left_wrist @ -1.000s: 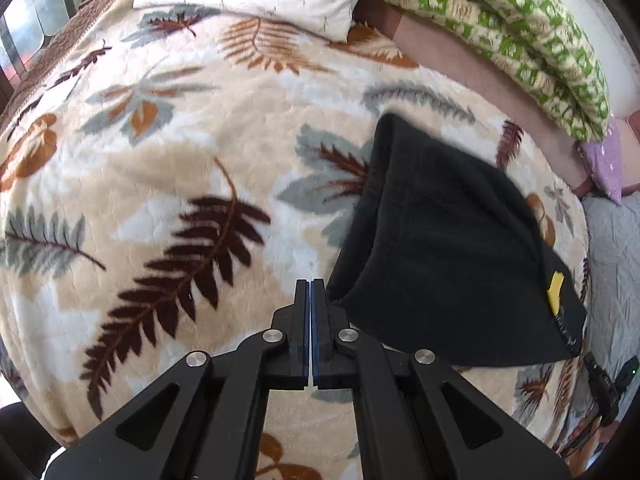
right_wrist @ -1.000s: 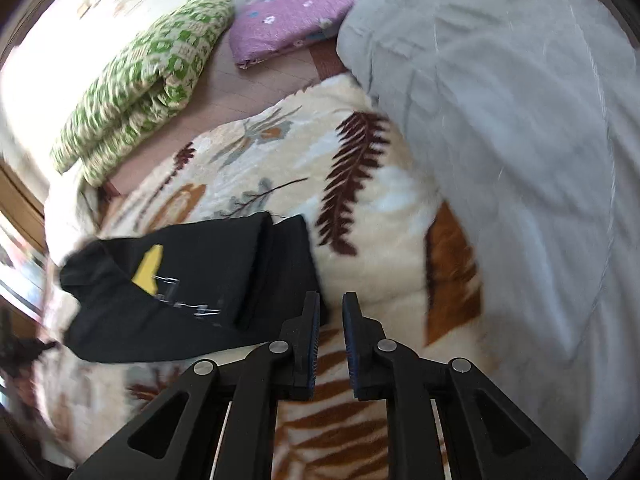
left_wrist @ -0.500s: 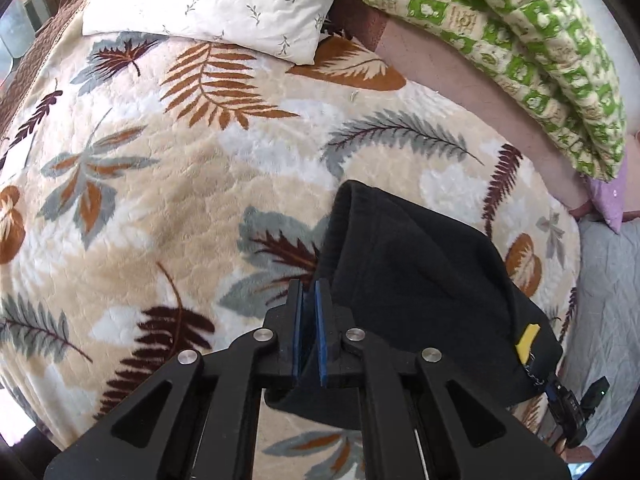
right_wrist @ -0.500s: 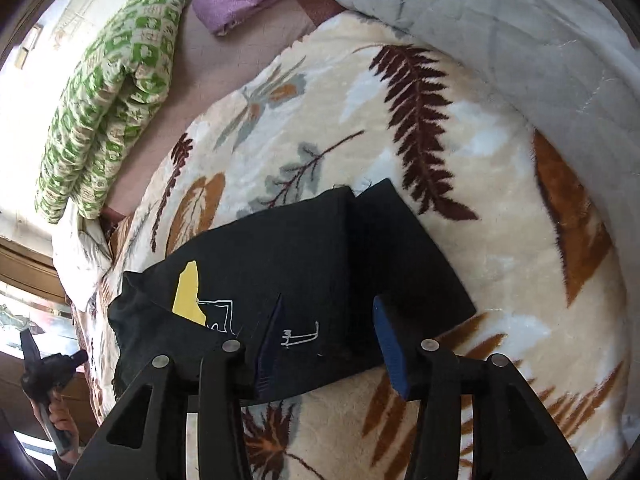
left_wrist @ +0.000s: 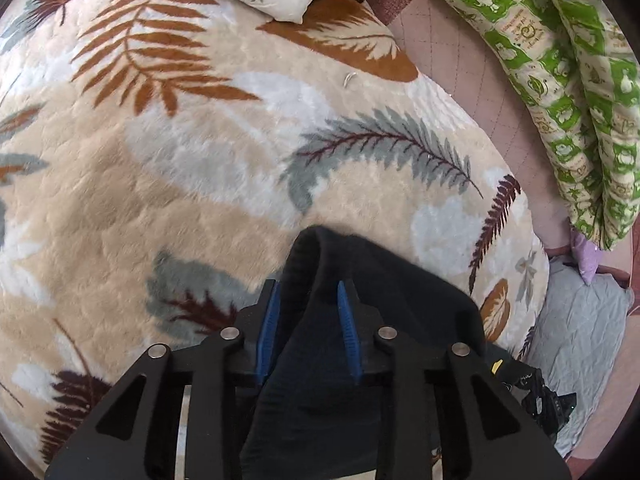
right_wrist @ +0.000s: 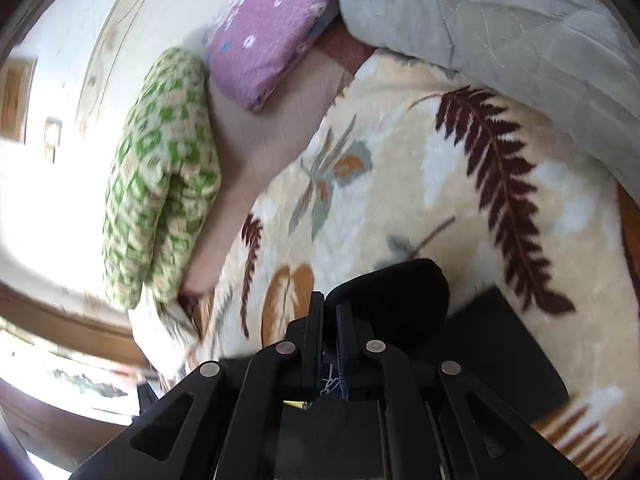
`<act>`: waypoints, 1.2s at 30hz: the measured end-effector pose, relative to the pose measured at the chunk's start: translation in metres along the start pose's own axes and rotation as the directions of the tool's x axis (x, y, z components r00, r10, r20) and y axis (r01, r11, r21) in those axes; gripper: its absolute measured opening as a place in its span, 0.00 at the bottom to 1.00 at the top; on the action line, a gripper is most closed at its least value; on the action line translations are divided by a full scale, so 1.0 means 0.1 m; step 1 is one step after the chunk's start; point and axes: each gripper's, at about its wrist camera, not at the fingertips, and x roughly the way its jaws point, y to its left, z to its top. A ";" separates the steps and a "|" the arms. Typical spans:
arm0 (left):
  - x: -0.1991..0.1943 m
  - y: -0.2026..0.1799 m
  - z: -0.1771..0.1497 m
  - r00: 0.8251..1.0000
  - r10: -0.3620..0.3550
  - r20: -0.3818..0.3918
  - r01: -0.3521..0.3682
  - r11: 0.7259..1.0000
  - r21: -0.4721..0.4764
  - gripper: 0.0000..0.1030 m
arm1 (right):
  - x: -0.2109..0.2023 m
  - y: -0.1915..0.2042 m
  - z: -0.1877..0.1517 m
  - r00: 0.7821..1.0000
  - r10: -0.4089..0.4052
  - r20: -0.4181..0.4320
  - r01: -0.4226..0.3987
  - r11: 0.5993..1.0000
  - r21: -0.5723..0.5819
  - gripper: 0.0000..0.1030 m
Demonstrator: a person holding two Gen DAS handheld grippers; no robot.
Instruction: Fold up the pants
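Both black grippers carry blue-padded jaws and silver screws.

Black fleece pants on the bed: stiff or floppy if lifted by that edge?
The black fleece pants will probably be floppy: the edge between the left gripper fingers already curls over. The thick fuzzy fabric should grip the blue pads rather than slip. The right gripper pinches a raised fold, so layers will likely sag once lifted.
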 end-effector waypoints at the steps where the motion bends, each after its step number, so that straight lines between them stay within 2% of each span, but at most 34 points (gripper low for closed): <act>1: 0.02 -0.01 0.03 1.000 -0.008 -0.005 0.008 1.000 -0.011 0.28 | 0.05 -0.01 0.05 1.000 -0.005 0.005 0.005 1.000 0.012 0.05; 4: 0.09 -0.06 0.14 0.999 -0.021 -0.028 0.021 0.999 -0.028 0.42 | 0.21 -0.03 0.16 1.000 -0.026 0.012 0.026 0.999 0.029 0.06; 7: 0.19 -0.12 0.19 0.997 -0.052 -0.064 0.049 0.998 -0.044 0.43 | 0.36 -0.02 0.21 0.999 -0.034 0.003 0.034 0.999 0.023 0.08; 9: 0.23 -0.19 0.16 0.998 -0.018 -0.064 0.016 0.999 -0.029 0.21 | 0.43 0.00 0.21 0.999 -0.045 -0.004 0.045 0.999 0.009 0.08; 10: 0.23 -0.24 0.14 0.998 -0.007 -0.057 0.007 1.000 0.002 0.04 | 0.47 0.01 0.21 0.999 -0.050 -0.007 0.050 0.999 0.005 0.09; 13: 0.13 -0.33 0.06 1.000 0.022 -0.001 -0.022 0.999 0.040 0.04 | 0.51 0.02 0.21 0.998 -0.059 -0.011 0.059 0.998 -0.004 0.09; 18: -0.28 -0.38 -0.12 0.994 -0.027 0.110 0.018 0.996 0.084 0.04 | 0.40 0.08 0.21 0.999 -0.049 -0.015 0.049 0.998 -0.033 0.08; 24: -0.78 -0.38 -0.52 0.964 -0.023 0.265 -0.021 0.987 0.160 0.04 | -0.01 0.05 0.21 1.000 0.020 -0.005 -0.020 0.998 -0.060 0.07; 28: -0.95 -0.39 -0.82 0.929 0.012 0.370 -0.101 0.970 0.222 0.04 | -0.25 -0.03 0.15 0.997 0.077 -0.010 -0.078 0.995 -0.063 0.06; 31: -0.99 -0.31 -1.09 0.914 0.028 0.405 -0.142 0.956 0.255 0.04 | -0.41 -0.11 0.08 0.993 0.120 -0.022 -0.121 0.989 -0.081 0.06; 36: -0.96 -0.10 -1.52 0.898 0.037 0.439 -0.173 0.946 0.274 0.04 | -0.48 -0.38 -0.06 0.992 0.109 -0.064 -0.113 0.992 -0.063 0.06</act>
